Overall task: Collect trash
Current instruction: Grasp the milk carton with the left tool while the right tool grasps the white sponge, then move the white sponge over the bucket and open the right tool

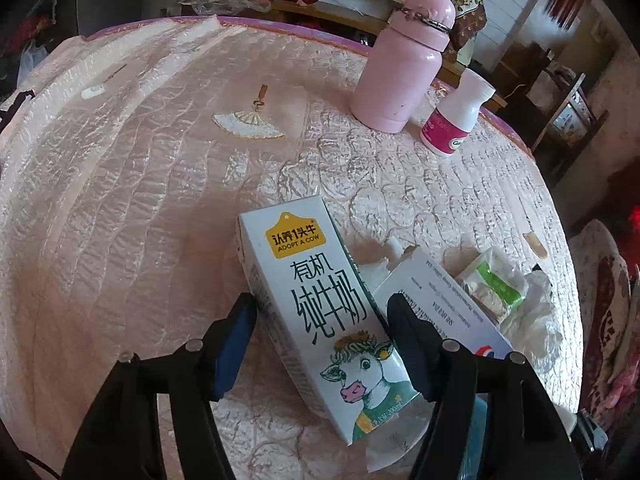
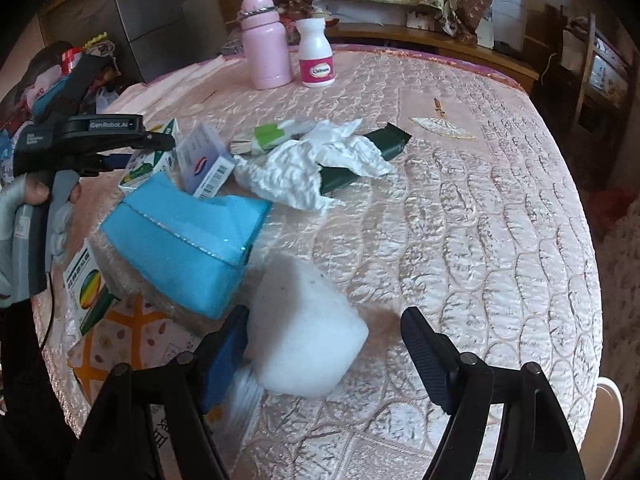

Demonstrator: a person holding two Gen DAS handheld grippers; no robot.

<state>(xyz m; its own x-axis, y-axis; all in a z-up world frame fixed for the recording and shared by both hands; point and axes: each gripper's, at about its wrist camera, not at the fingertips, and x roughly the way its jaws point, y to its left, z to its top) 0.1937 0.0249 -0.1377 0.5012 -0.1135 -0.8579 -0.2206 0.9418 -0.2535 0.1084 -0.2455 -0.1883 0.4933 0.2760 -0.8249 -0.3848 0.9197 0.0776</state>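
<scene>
A white milk carton with a cartoon cow lies on the pink quilted table cover. My left gripper straddles it, open; the right finger touches the carton's edge and the left finger stands a little off it. In the right wrist view, a blurred white foam-like block sits between the fingers of my right gripper. It is against the left finger and apart from the right one, so the jaws are open. The left gripper, held by a hand, shows there over the carton.
Crumpled tissue, a dark green box, a toothpaste box, a blue box and a green-printed box crowd the left. A pink flask and a white bottle stand at the back. A chair sits at the right edge.
</scene>
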